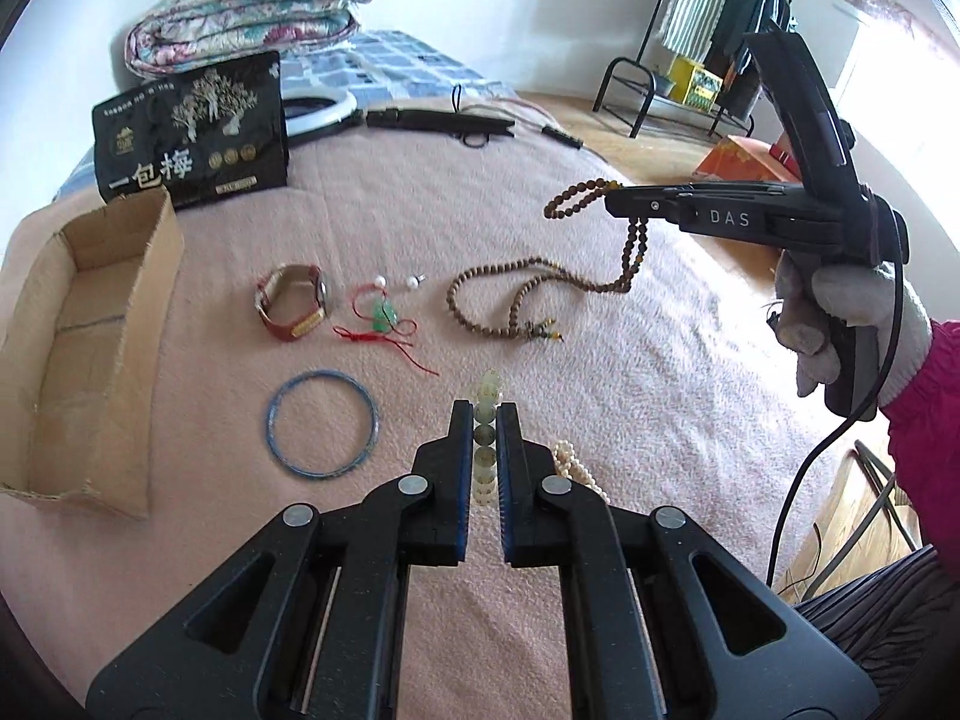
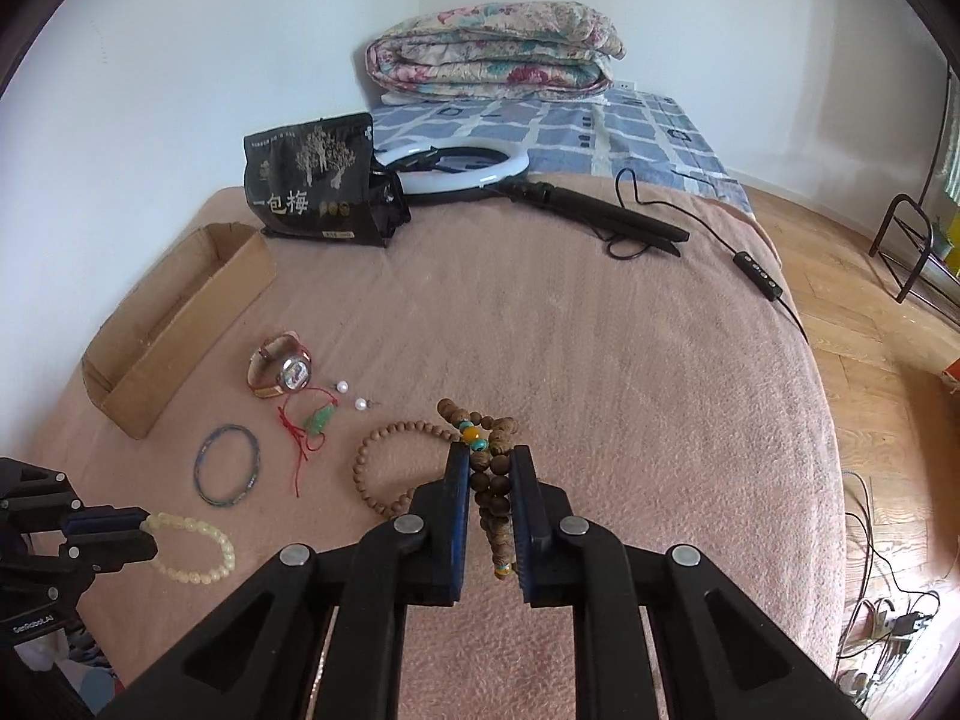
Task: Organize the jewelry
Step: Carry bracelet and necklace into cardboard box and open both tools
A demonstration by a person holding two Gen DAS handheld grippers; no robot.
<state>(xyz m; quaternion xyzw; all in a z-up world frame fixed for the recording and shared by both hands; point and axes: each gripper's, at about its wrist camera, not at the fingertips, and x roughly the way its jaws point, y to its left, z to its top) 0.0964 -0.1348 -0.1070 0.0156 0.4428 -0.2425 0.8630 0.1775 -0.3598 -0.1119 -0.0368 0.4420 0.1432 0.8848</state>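
My left gripper [image 1: 485, 411] is shut on a pale bead bracelet [image 1: 487, 396], which hangs from it as a loop [image 2: 204, 546] just above the pink blanket. My right gripper [image 2: 489, 456] is shut on a long brown wooden bead string [image 2: 489, 492]. Its free end trails down [image 1: 633, 252] to the coils lying on the blanket [image 1: 480, 285]. On the blanket lie a red-strapped watch [image 1: 294, 300], a jade pendant on red cord [image 1: 384, 315], two pearl earrings [image 1: 379, 282], a blue bangle [image 1: 324, 423] and a pearl strand [image 1: 576, 468]. An open cardboard box [image 1: 150, 324] stands at the left.
A black snack bag [image 2: 312, 180], a ring light [image 2: 462, 165] with its folded stand and cable [image 2: 756, 270], and a folded quilt [image 2: 492, 51] sit at the back. The bed drops to wood floor [image 2: 870, 330] on the right. A gloved hand [image 1: 840, 306] holds the right gripper.
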